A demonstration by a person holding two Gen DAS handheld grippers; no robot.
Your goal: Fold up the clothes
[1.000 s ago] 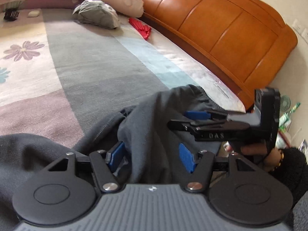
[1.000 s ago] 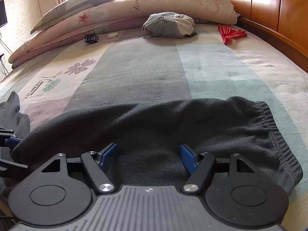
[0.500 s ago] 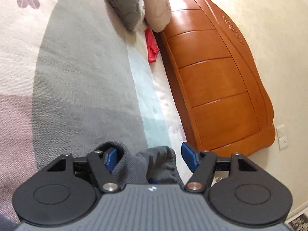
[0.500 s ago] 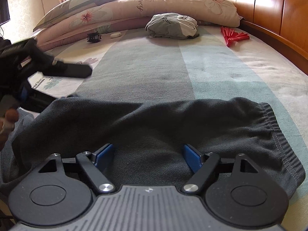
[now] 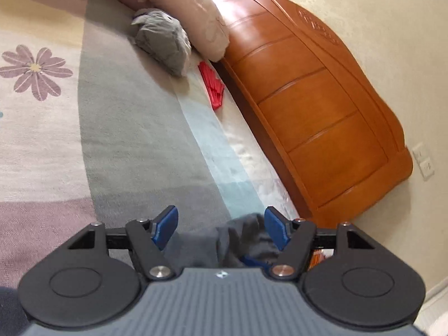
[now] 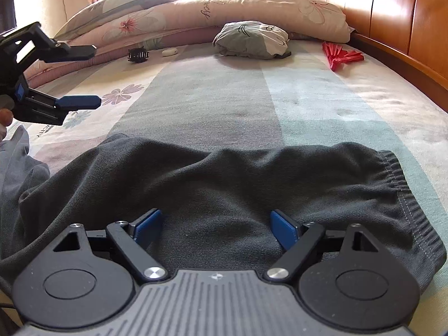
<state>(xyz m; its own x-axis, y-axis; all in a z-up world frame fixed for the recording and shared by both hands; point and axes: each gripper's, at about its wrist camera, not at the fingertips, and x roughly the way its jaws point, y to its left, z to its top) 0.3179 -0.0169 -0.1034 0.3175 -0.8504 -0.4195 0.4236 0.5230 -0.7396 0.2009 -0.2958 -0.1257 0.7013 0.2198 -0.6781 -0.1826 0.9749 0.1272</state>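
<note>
Garment: dark grey trousers (image 6: 212, 193) lie spread flat across the near part of the bed (image 6: 218, 98), elastic waistband toward the headboard side.
Garment, far end: a bunched grey fold trails off at the left edge of the right wrist view, lying below the raised left tool.
Right gripper (image 6: 215, 228): held low and level over the trousers, pointing toward the pillows; blue fingers (image 6: 148, 225) spread wide, cloth showing between them, nothing clamped.
Right gripper contact: whether the fingertips touch the fabric cannot be told.
Left gripper (image 6: 84, 77): raised above the bed at the left of the right wrist view, pointing across toward the headboard (image 6: 392, 16); fingers stand apart, one above the other, with nothing between them.
Left gripper, own view (image 5: 221, 225): tilted, looking along the bed edge; blue pads (image 5: 165, 225) well apart; a fold of the trousers lies under and between them, not pinched.
Hand: fingertips of the person's hand (image 6: 4, 117) show at the frame edge behind the left tool.
Bedding: long floral pillows (image 6: 252, 11) lie along the far side.
Other items: a grey cushion (image 6: 252, 39) rests against the pillows; a red folded fan (image 6: 340, 57) lies near the headboard, well apart from the trousers.
</note>
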